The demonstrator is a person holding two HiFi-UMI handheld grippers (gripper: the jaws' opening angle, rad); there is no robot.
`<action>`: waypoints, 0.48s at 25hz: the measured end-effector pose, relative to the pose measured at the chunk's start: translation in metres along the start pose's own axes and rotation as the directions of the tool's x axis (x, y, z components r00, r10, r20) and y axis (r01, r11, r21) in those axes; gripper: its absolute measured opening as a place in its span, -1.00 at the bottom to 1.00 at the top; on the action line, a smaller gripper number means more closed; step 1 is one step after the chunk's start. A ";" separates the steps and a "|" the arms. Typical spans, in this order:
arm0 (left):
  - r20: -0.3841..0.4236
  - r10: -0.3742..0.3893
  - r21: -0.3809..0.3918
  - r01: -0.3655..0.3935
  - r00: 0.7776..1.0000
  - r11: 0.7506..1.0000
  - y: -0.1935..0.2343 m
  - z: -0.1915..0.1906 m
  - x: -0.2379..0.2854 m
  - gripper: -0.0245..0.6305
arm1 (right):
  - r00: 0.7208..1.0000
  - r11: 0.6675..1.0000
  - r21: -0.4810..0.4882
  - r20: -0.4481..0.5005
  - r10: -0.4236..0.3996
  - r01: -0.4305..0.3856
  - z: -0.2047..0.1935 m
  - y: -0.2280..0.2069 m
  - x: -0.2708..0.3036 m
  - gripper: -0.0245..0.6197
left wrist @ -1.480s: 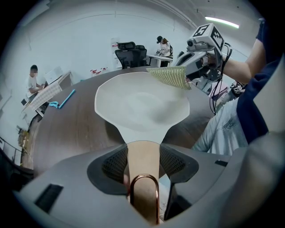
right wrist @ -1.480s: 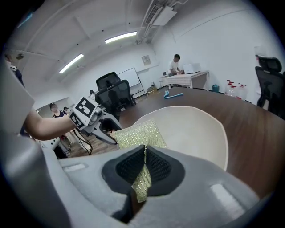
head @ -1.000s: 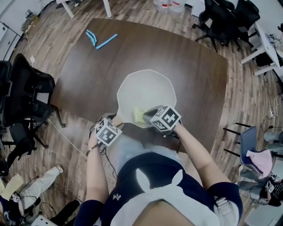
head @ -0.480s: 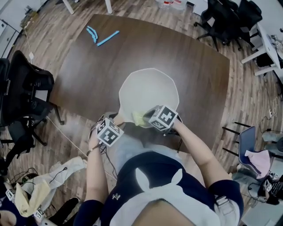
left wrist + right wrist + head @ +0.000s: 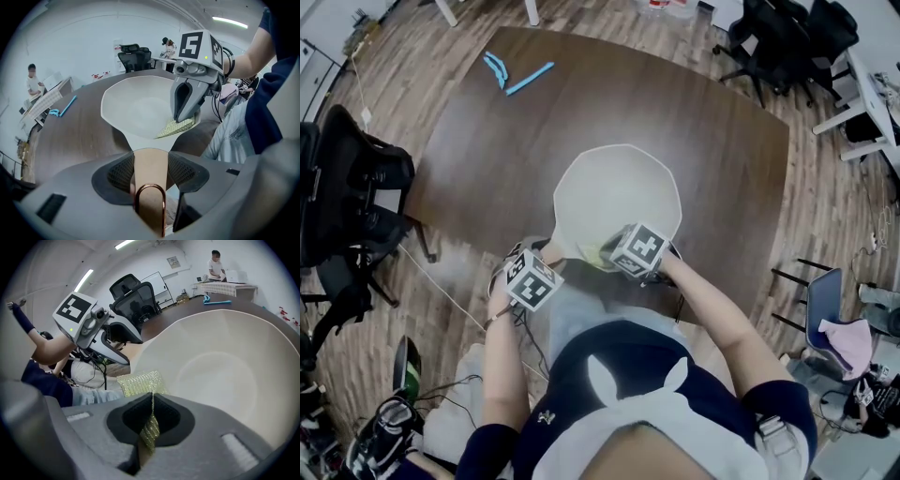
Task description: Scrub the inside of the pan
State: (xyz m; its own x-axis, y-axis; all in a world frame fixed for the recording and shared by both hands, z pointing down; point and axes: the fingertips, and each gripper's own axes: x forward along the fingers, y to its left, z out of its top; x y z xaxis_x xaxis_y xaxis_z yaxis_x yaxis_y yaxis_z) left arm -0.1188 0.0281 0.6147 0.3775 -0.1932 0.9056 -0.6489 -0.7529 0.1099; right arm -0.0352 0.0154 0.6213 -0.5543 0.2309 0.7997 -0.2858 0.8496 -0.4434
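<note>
The white pan (image 5: 614,192) sits on the dark wooden table (image 5: 722,150) just in front of me. Its tan handle (image 5: 150,161), with a copper hanging loop at the end, is clamped between the jaws of my left gripper (image 5: 150,164), which is shut on it. My right gripper (image 5: 151,413) is shut on a yellow-green scrubbing sponge (image 5: 140,383). The sponge rests against the pan's near inner wall (image 5: 176,127), close to where the handle joins. In the head view the left gripper (image 5: 544,258) and the right gripper (image 5: 614,253) are side by side at the pan's near rim.
Blue plastic tools (image 5: 511,80) lie at the table's far left. A black office chair (image 5: 356,187) stands left of the table and more chairs (image 5: 778,37) stand at the back right. Cables and bags lie on the floor at my left. A person (image 5: 216,266) stands far off.
My right gripper has slid slightly left with the sponge along the pan's near wall. The left gripper and the pan have stayed put.
</note>
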 end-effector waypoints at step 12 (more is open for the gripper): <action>-0.021 -0.003 0.020 0.003 1.000 1.000 0.003 0.000 0.000 -0.24 | 1.000 1.000 0.014 0.026 -0.006 0.006 0.014 -0.002 0.010 -0.90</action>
State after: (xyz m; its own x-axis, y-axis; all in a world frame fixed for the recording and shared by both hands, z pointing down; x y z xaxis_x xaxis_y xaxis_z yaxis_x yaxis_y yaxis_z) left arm -0.1205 0.0260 0.6152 0.3654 -0.1782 0.9136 -0.6345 -0.7658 0.1044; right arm -0.0510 0.0088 0.6244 -0.5723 0.2136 0.7917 -0.3000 0.8440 -0.4446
